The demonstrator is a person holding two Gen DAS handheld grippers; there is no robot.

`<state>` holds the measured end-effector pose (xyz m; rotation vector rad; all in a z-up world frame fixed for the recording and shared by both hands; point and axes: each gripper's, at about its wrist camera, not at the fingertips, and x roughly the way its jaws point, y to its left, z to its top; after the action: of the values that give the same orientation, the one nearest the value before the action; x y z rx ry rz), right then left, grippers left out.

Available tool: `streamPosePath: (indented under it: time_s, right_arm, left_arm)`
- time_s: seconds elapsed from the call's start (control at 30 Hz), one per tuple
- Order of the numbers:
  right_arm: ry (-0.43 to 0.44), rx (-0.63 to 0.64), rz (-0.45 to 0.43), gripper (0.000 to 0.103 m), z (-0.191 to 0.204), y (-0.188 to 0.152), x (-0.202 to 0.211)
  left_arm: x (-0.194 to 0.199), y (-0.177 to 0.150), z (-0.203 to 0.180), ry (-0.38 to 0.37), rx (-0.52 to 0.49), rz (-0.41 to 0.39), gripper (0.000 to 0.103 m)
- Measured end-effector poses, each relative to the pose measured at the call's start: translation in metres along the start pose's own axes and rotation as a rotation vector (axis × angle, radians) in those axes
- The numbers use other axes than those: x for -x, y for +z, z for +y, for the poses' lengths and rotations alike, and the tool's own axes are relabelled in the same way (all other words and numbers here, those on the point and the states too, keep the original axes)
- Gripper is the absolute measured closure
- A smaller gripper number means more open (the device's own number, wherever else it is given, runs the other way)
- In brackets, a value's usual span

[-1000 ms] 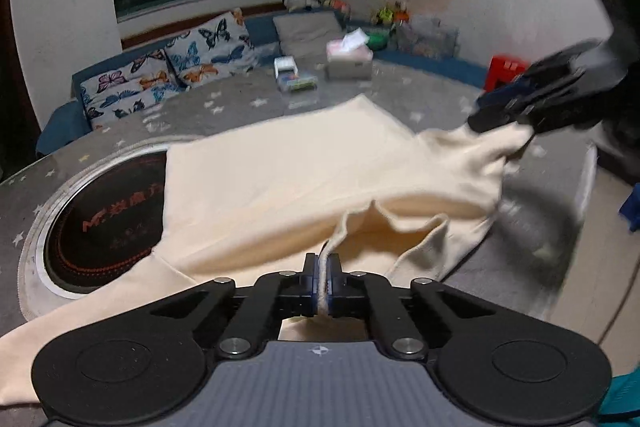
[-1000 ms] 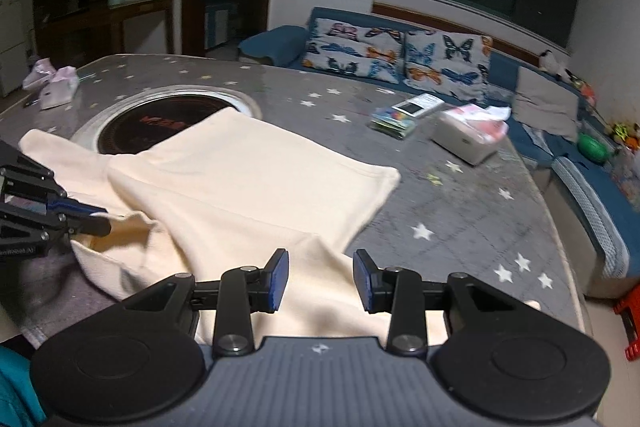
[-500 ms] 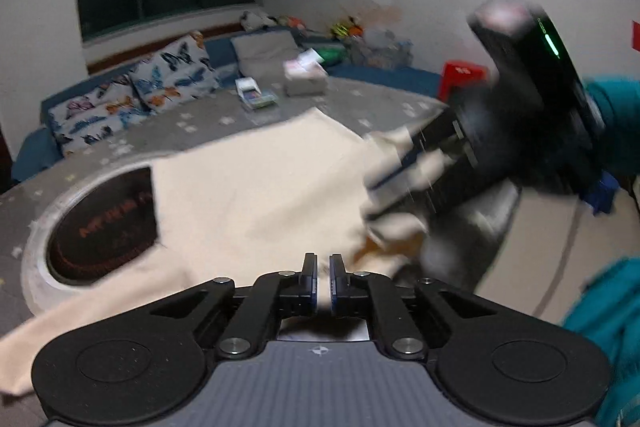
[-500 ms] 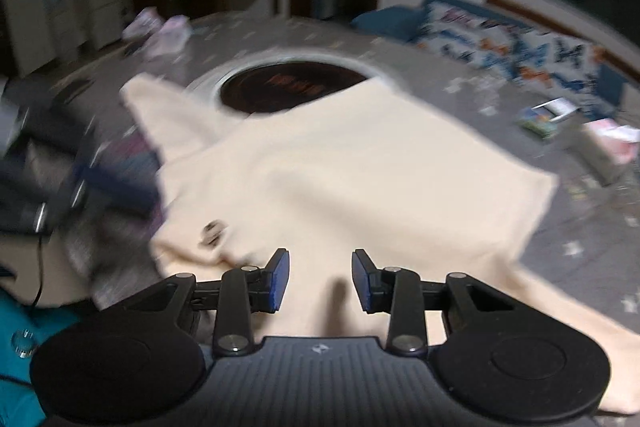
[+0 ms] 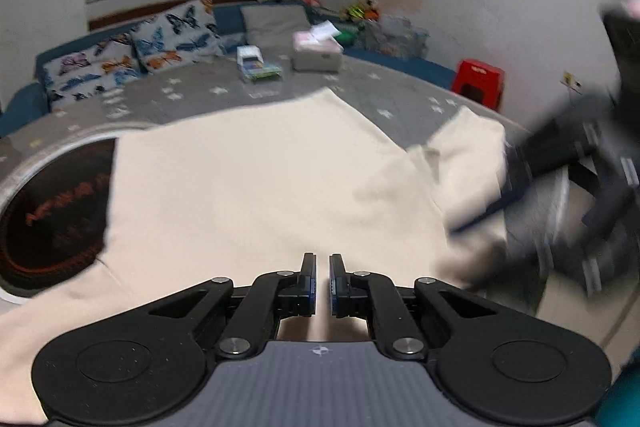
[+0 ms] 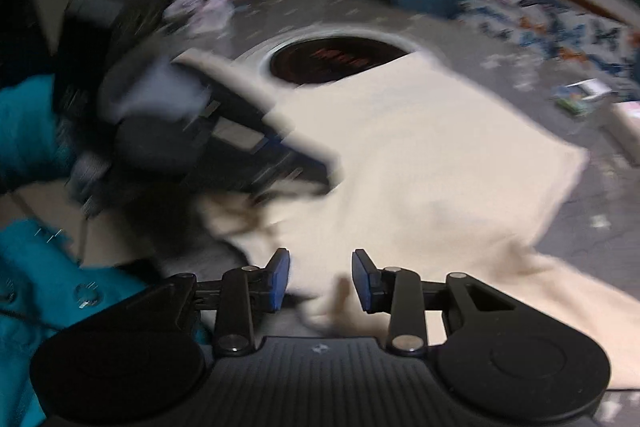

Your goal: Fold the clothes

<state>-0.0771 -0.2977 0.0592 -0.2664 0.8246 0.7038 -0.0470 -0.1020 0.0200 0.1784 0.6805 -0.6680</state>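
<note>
A cream garment (image 5: 240, 187) lies spread on the grey star-patterned table (image 5: 192, 95). My left gripper (image 5: 322, 281) hovers over its near edge, fingers nearly together with cream cloth showing in the thin gap; a sleeve trails off to the lower left. In the right wrist view the left gripper (image 6: 224, 147) is a blur with a band of cloth running along it to its tip. My right gripper (image 6: 320, 279) stands open just above the garment (image 6: 420, 147), a rumpled fold below its fingers. The left wrist view shows the right gripper (image 5: 560, 163) blurred beside a bunched sleeve.
A round dark hob inset (image 5: 52, 211) sits partly under the garment. A tissue box (image 5: 316, 57) and a small box (image 5: 256, 67) stand at the table's far side. Beyond are a sofa with butterfly cushions (image 5: 132, 59) and a red stool (image 5: 478, 83). A teal sleeve (image 6: 28, 131) is at left.
The left gripper has swung inward over the garment's body with the cloth it pinched. The right gripper has moved quickly left toward the near edge, still open. Both views are blurred by motion.
</note>
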Motion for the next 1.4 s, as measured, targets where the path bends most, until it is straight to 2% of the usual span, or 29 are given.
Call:
streamPosePath:
  time_s: [0.13, 0.3, 0.4, 0.47, 0.53, 0.67, 0.77, 0.93, 1.0, 1.1, 1.17, 1.27, 1.4]
  right_arm:
    - [-0.113, -0.092, -0.041, 0.069, -0.032, 0.005, -0.004]
    - [-0.155, -0.176, 0.049, 0.069, -0.058, -0.006, -0.022]
    - [-0.153, -0.165, 0.051, 0.069, -0.062, -0.007, -0.016]
    - [-0.164, -0.168, 0.027, 0.069, -0.067, -0.001, -0.013]
    - [-0.19, -0.179, 0.002, 0.069, -0.076, 0.007, -0.012]
    - [-0.242, -0.221, -0.029, 0.069, -0.102, 0.023, -0.02]
    - [-0.283, -0.265, -0.042, 0.069, -0.125, 0.035, -0.033]
    - [-0.33, -0.366, -0.047, 0.069, -0.161, 0.045, -0.058]
    - [-0.344, -0.393, -0.046, 0.069, -0.171, 0.047, -0.066]
    - [-0.345, -0.408, -0.041, 0.07, -0.178, 0.049, -0.075]
    - [-0.347, -0.405, -0.037, 0.077, -0.179, 0.053, -0.081]
    - [-0.35, -0.4, -0.032, 0.09, -0.181, 0.06, -0.089]
    - [-0.348, -0.383, -0.025, 0.093, -0.182, 0.072, -0.104]
  left_arm:
    - [0.001, -0.007, -0.005, -0.029, -0.014, 0.014, 0.094]
    - [0.007, -0.011, -0.005, -0.073, 0.001, 0.025, 0.094]
    - [0.012, -0.004, 0.0, -0.076, -0.003, 0.021, 0.094]
    - [0.012, 0.008, 0.009, -0.021, -0.005, -0.006, 0.092]
    - [0.006, 0.023, 0.026, 0.08, 0.02, -0.021, 0.088]
    - [-0.017, 0.052, 0.073, 0.304, 0.121, -0.025, 0.071]
    - [-0.035, 0.064, 0.101, 0.392, 0.158, -0.012, 0.067]
    - [-0.068, 0.071, 0.124, 0.446, 0.161, 0.041, 0.067]
    - [-0.076, 0.07, 0.13, 0.447, 0.171, 0.059, 0.069]
    - [-0.081, 0.066, 0.133, 0.429, 0.177, 0.052, 0.085]
    - [-0.082, 0.065, 0.13, 0.427, 0.156, 0.043, 0.096]
    - [-0.082, 0.064, 0.128, 0.438, 0.139, 0.031, 0.099]
    - [-0.075, 0.06, 0.134, 0.486, 0.169, 0.023, 0.099]
